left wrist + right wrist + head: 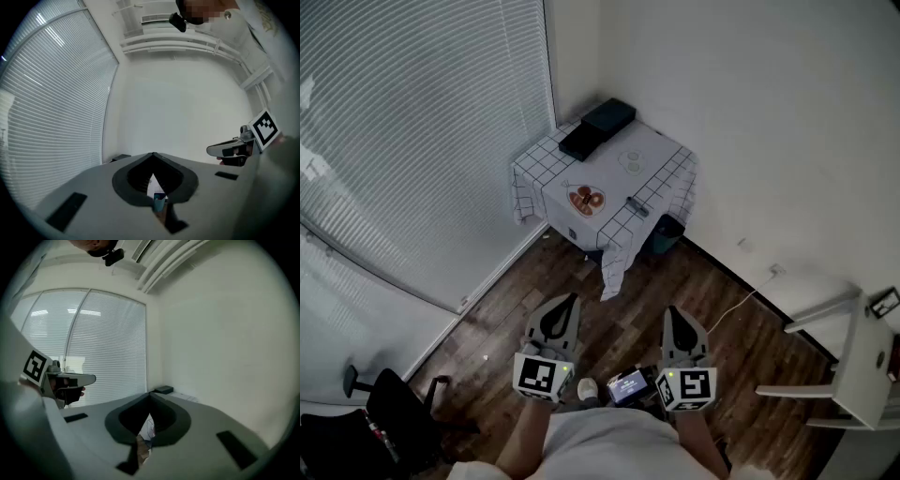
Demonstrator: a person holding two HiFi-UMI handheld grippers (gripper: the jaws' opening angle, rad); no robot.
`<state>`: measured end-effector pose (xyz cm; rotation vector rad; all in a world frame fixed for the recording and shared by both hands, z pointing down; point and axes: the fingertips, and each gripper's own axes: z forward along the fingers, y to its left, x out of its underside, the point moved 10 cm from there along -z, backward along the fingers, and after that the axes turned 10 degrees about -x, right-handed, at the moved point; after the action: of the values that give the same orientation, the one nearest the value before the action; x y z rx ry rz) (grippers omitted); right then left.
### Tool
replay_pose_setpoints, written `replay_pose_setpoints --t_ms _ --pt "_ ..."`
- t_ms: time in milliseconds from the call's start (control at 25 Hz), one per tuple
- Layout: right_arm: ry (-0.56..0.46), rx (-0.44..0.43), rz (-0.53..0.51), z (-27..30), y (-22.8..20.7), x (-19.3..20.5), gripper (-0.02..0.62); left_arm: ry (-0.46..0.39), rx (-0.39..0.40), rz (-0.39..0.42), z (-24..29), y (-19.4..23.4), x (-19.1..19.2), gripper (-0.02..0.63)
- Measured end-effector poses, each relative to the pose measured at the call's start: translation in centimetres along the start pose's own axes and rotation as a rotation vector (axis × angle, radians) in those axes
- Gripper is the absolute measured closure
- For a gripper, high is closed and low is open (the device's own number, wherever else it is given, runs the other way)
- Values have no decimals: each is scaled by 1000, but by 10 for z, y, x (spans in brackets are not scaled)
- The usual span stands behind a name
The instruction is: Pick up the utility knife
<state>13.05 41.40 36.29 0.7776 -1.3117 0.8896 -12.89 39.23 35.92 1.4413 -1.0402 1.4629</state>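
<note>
Utility knife (636,206): probably the small grey piece lying flat on the checked tablecloth (670,169), near the table's front-right edge, just right of the plate (586,200). Too small to confirm blade state or which end is the handle. Well apart from both grippers.

Step in hand, by judgement: approach only, no grasp begun. Left gripper (572,300) and right gripper (673,312) held low, close to the body, over the wood floor (619,281), aimed roughly level toward the corner table. Both closed tip to tip, nothing between the jaws in either gripper view.

Next move calls for: walking up to the table, spreading one pair of jaws, tipping it down, closing across the knife's narrow body. Right gripper likely the easier pick, given the knife's spot on the right side.

Around: dark boxes (597,127) at the table's back corner, pale round items (630,161) mid-cloth, dark bin (667,232) below the right edge, white cable (741,300) across the floor to the wall, black chair (389,412) lower left, white furniture (853,366) at right, blinds (412,141) along the left wall.

In the way: no obstacle seen on the floor path. Plate just beside the knife, so care with the jaw on that side. Loose cloth under the knife, possibly dragging on contact.
</note>
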Motion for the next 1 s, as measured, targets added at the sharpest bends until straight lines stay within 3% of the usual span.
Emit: replay_pose_setpoints --t_ms 480,760,1000 --pt "-20 -33 25 -47 -23 -4 589 -7 -40 4 -22 -50 -13 600" --pt "-86 -115 102 -61 -34 3 589 -17 -69 12 -31 -63 -11 600" --pt "-43 -113 87 -60 -41 12 589 -2 -66 24 -28 -71 -2 600"
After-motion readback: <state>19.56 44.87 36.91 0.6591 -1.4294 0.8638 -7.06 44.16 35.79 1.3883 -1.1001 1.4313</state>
